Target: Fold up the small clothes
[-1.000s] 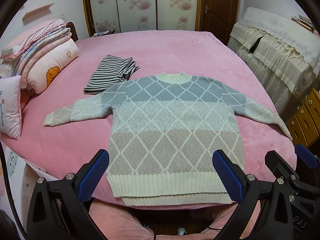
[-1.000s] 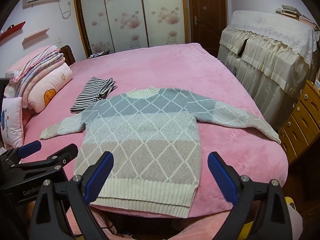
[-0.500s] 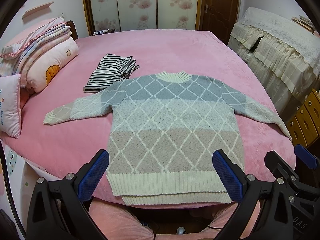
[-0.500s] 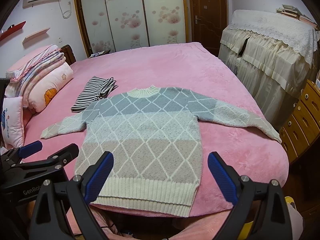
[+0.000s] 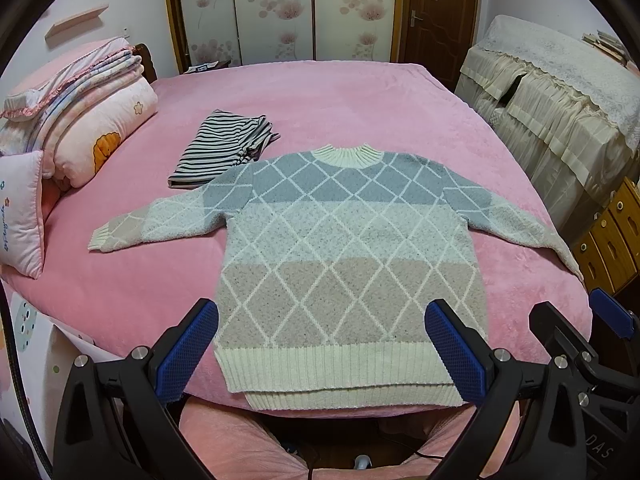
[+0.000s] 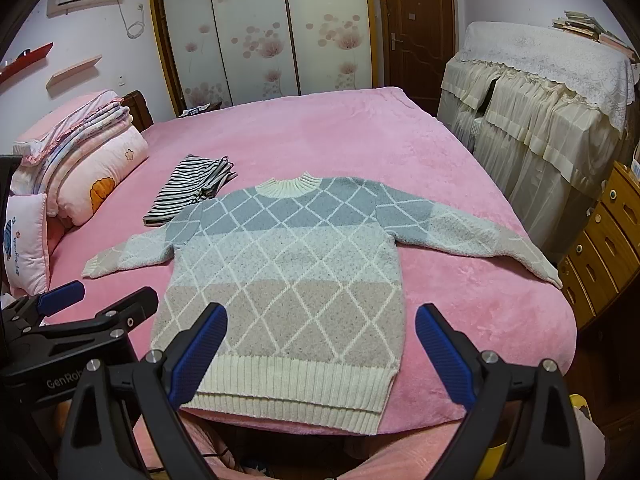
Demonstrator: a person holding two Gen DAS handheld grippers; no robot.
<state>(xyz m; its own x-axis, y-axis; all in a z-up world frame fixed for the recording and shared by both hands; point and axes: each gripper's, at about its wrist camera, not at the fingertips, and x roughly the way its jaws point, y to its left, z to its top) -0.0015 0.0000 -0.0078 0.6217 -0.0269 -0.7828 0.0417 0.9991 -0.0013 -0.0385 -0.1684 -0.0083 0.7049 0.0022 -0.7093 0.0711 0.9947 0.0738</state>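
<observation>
- Your left tool (image 5: pixel 322 350) sits at the bottom of the left wrist view, blue pads spread wide, nothing between them.
- Your right tool (image 6: pixel 322 350) is the same in the right wrist view: fingers spread, empty, low in the frame.
- Sweater (image 5: pixel 348 256) lies flat, front up, on the pink bed (image 5: pixel 340 96), filling the centre of both views. Collar points to the top of the frame, ribbed hem to the bottom, at the near bed edge.
- Both sleeves are stretched out: one cuff (image 5: pixel 100 238) at mid left, the other runs to the right bed edge.
- Both tools hover just short of the hem; neither touches the knit.
- In the right wrist view your left tool shows at lower left, beside the hem's left corner.
- Striped garment (image 5: pixel 224 148) lies folded, upper left of the sweater, just beside its left shoulder.
- Bedding stack (image 5: pixel 84 120) and a small pillow (image 5: pixel 22 212) sit at the left edge.
- Dresser (image 6: pixel 604 240) stands at the right edge.
</observation>
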